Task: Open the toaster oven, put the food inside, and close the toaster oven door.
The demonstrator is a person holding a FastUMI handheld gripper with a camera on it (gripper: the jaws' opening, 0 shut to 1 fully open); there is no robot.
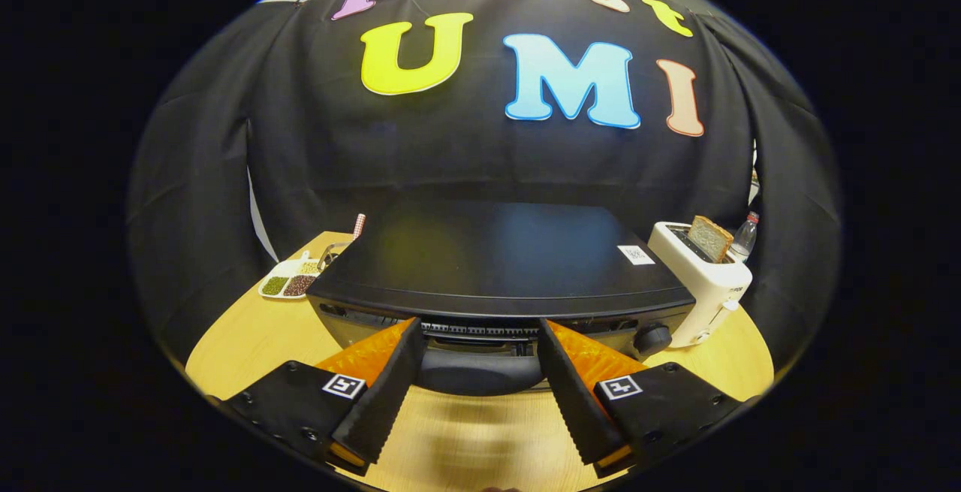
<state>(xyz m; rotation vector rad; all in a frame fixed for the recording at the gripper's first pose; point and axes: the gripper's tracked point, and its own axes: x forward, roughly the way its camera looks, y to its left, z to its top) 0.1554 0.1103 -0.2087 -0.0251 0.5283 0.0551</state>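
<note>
Between the open claw (480, 342) fingers sits the toaster oven (499, 267) door handle (480, 372).

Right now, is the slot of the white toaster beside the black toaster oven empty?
No, a slice of brown bread stands up out of the white toaster.

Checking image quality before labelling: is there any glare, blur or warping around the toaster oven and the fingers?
Gripper view: fisheye bows the toaster oven front edge and the table rim; soft sheen on the oven's top; open gripper fingers flank the door handle, sharp; faint shadow on the table below; white toaster crisp.
</note>
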